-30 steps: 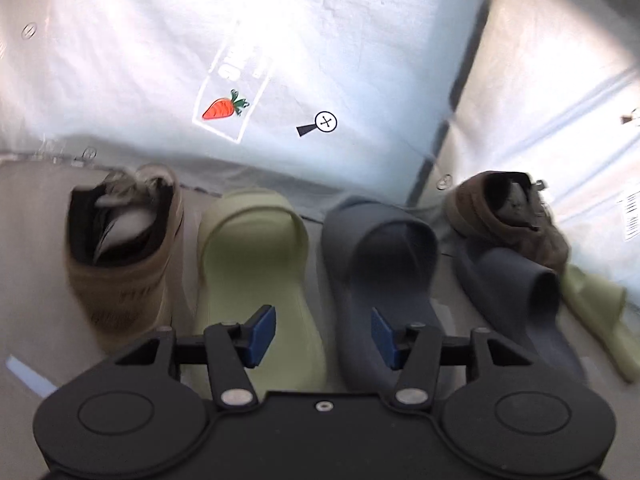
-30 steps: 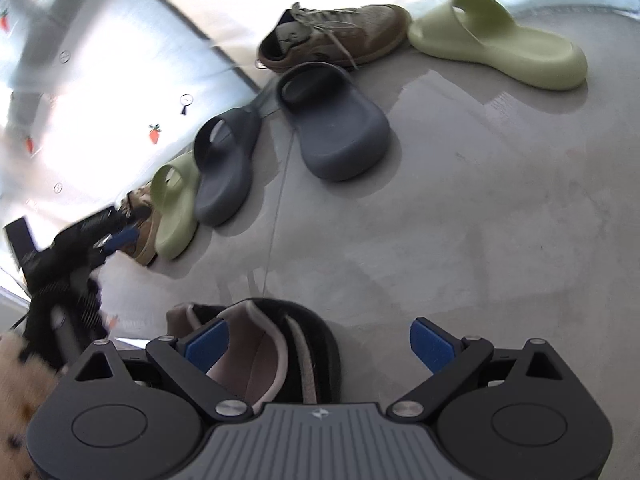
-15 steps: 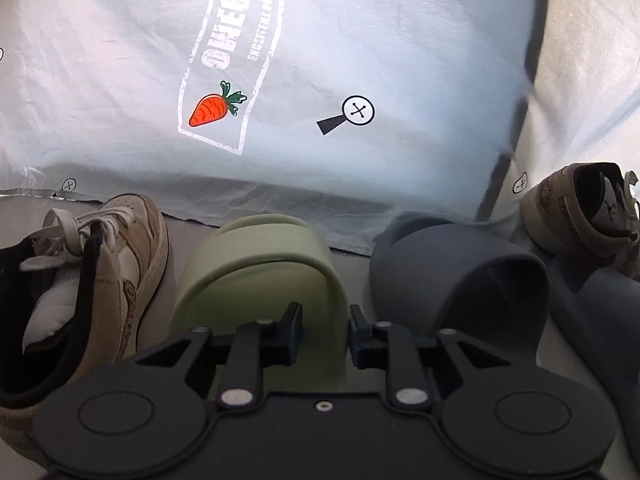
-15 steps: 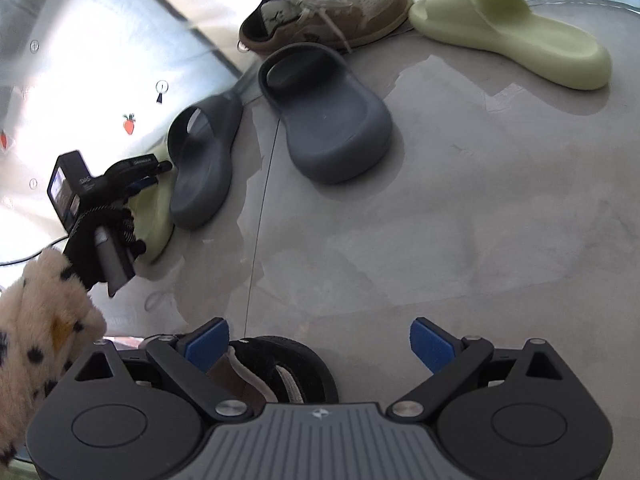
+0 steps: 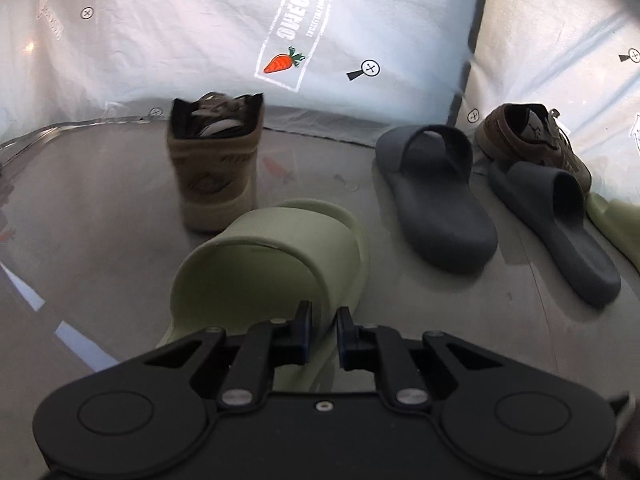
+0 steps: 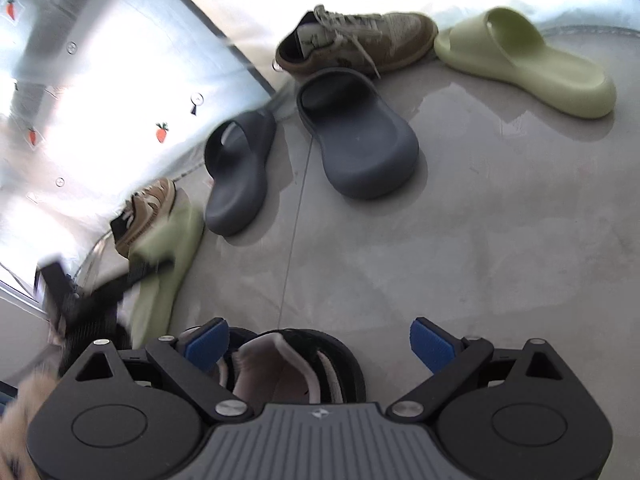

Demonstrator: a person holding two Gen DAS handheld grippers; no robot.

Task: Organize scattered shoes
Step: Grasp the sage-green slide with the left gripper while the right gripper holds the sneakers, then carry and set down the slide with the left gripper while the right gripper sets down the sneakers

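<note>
My left gripper (image 5: 323, 316) is shut on the strap edge of a pale green slide (image 5: 272, 264), which sits tilted, out in front of a tan high-top sneaker (image 5: 218, 168). To the right lie two dark grey slides (image 5: 432, 196) (image 5: 556, 216), a brown low sneaker (image 5: 528, 136) and, at the frame edge, the other green slide (image 5: 618, 220). In the right wrist view my right gripper (image 6: 320, 344) stands open above a black shoe with pale lining (image 6: 280, 364), pads apart from it. The held green slide (image 6: 168, 252) shows there too, with the blurred left gripper (image 6: 100, 288) on it.
A white sheet with carrot prints (image 5: 280, 64) hangs behind the shoes and meets the grey floor (image 6: 440, 260). The second green slide (image 6: 528, 64) and brown low sneaker (image 6: 360, 40) lie at the far side. A spotted fuzzy sleeve (image 6: 16, 400) is at lower left.
The left jaws shut on the green slide's strap, then drew it back out of the row by the sheet. The right gripper stayed open over the black shoe.
</note>
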